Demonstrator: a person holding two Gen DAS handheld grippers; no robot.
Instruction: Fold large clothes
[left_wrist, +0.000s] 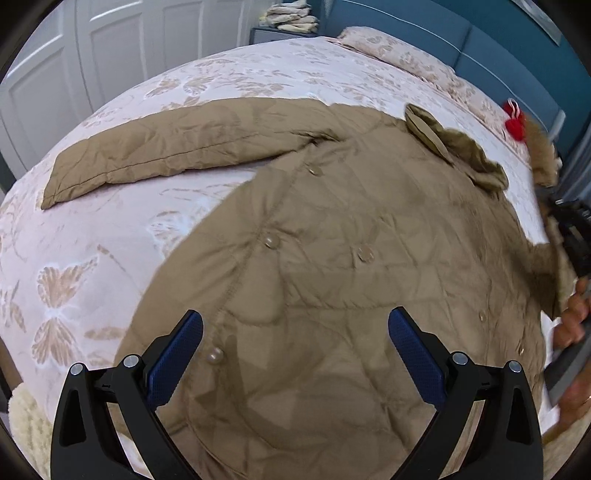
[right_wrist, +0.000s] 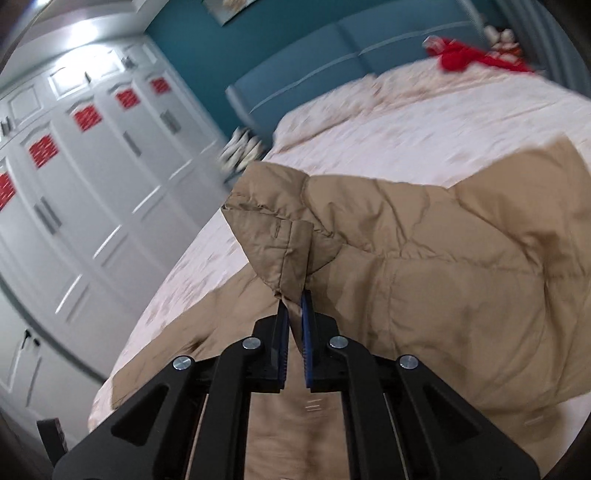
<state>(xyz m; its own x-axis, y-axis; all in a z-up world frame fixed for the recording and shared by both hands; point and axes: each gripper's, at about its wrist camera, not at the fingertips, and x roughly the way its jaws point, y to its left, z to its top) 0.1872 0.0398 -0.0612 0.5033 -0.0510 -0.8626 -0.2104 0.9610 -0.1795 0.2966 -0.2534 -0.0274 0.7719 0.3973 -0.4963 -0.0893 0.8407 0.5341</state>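
Pinching tan coat (right_wrist: 424, 258) cuff: right hand-held gripper (right_wrist: 294, 306) | left hand-held gripper (left_wrist: 295, 332) wide (no legible writing)

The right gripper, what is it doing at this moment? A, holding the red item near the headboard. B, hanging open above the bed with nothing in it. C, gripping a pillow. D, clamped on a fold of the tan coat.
D: in the right wrist view the right gripper has its blue pads pressed together on a pinched edge of the tan coat, lifted off the bed.
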